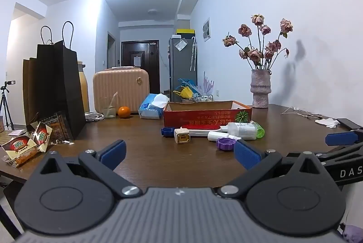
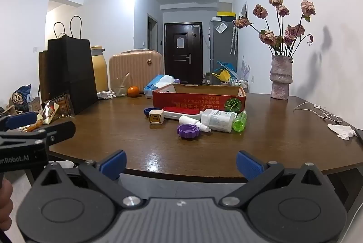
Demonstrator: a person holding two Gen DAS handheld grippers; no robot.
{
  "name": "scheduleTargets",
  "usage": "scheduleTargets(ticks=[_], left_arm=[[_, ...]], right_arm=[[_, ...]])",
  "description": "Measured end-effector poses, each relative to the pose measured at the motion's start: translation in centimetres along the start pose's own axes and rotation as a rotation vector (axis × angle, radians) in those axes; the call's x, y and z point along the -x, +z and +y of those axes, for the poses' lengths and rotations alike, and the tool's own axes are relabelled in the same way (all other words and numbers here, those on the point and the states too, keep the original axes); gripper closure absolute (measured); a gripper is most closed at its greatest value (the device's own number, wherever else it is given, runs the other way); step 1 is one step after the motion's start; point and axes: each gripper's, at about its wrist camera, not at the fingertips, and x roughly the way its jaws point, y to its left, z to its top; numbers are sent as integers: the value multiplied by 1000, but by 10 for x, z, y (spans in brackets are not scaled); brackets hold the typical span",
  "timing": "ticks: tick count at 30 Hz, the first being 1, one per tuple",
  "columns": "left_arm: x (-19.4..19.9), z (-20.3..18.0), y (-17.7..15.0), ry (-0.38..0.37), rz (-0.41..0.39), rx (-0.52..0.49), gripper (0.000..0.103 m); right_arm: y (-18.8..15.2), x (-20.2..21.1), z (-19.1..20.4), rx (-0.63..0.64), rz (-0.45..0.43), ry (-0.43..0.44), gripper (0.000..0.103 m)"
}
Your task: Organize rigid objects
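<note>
A cluster of small items lies on the brown table (image 1: pixel 140 152) in front of an open red cardboard box (image 1: pixel 207 114): a blue cap (image 1: pixel 168 131), a white and yellow cube (image 1: pixel 182 135), a red-topped white brush (image 1: pixel 202 128), a large white bottle (image 1: pixel 241 129), a green bottle (image 1: pixel 260 130), a small white bottle (image 1: pixel 221 136) and a purple cap (image 1: pixel 225 143). My left gripper (image 1: pixel 180 155) hovers open over the table just short of the purple cap. My right gripper (image 2: pixel 180 164) is open at the table's near edge, well back from the purple cap (image 2: pixel 188 130) and the box (image 2: pixel 199 100).
Black paper bags (image 1: pixel 54 88) and snack packets (image 1: pixel 27 145) occupy the left side. A suitcase (image 1: pixel 121 88), glass (image 1: pixel 109 107), orange (image 1: pixel 124 111) and tissue pack (image 1: pixel 153 107) stand behind. At the right are a vase of roses (image 1: pixel 261 90), cables (image 2: pixel 317 111) and a crumpled tissue (image 2: pixel 342 131).
</note>
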Motion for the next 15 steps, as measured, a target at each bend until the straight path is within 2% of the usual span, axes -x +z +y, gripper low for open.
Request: scheduleTargets(ticks=[4, 8, 15], left_arm=[[4, 4, 0, 4, -13, 18, 0], [-7, 3, 0, 0, 28, 17, 0], [-3, 5, 3, 1, 21, 5, 0]], right_arm=[[1, 0, 0, 7, 2, -2, 0], [-3, 0, 1, 5, -5, -4, 0], [-2, -9, -10, -19, 31, 1, 0]])
